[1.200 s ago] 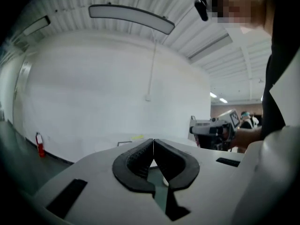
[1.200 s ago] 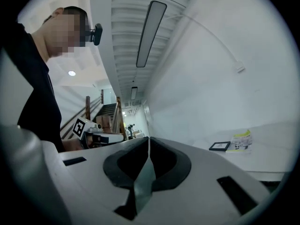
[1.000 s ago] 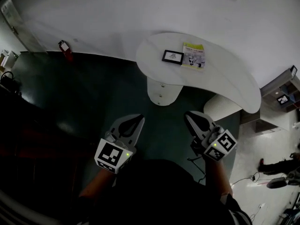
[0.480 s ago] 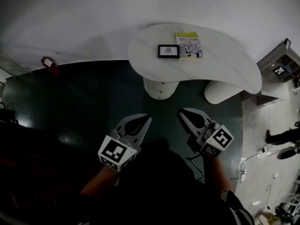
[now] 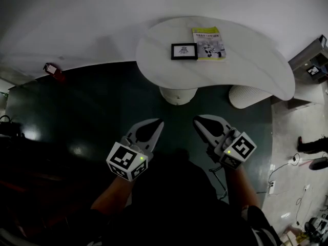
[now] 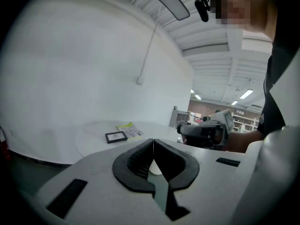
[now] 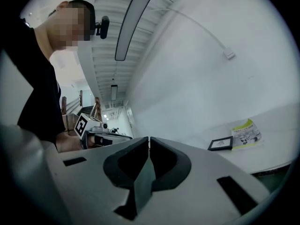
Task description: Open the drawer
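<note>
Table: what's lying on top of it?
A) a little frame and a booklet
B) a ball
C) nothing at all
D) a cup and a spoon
A: a black frame lies beside a booklet on the white table.

Head view: dim, underexposed; dark floor (image 5: 92,111) nearly black toward the lower left with one faint glare patch, white table (image 5: 246,60) and white wall (image 5: 102,24) at the top brightest, lines bowed by strong fisheye. Gripper views: brighter, evenly lit from above by a ceiling strip lamp (image 7: 132,22), round fisheye frames with black corners. Left gripper (image 6: 153,143) and right gripper (image 7: 149,142), close to the lens, slightly soft, with dark shade inside the jaw hollows.
</note>
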The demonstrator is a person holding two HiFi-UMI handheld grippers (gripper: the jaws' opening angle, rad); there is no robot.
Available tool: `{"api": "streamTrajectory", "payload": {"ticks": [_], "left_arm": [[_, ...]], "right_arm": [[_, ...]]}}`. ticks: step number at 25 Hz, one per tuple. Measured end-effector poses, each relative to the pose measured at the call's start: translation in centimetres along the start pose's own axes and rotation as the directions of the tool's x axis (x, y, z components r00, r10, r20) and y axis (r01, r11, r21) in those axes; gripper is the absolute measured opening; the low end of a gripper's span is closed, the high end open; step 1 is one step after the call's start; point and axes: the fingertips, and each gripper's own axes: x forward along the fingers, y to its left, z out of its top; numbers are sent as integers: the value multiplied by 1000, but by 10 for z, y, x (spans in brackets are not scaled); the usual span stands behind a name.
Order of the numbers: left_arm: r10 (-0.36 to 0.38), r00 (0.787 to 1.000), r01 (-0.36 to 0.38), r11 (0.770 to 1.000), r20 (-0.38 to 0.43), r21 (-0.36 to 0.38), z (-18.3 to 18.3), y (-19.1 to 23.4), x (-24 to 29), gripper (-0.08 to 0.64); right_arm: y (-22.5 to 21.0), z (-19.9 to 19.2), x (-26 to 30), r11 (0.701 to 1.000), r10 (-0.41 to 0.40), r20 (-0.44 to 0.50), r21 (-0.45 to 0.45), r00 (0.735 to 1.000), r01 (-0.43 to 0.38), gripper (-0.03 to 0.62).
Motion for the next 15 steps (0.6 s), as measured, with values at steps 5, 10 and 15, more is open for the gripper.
{"api": "streamTrajectory", "payload": {"ticks": [5,10,15], "left_arm": [[-61,998,62,998,-8,26,-18,18,16,14],[-56,998,57,997,-19,49,-74,70,39,14],[-19,1000,19,1000,7,-11,-134,103,70,14]], "right_arm": [[-5,-12,20,1000,12,-7,-27,1000,-13,18],[-31,-77,59,1000,7,-17,-28,1000,-8,18],[-60,-155,86,1000,2,-42,24,999,-1,18]]}}
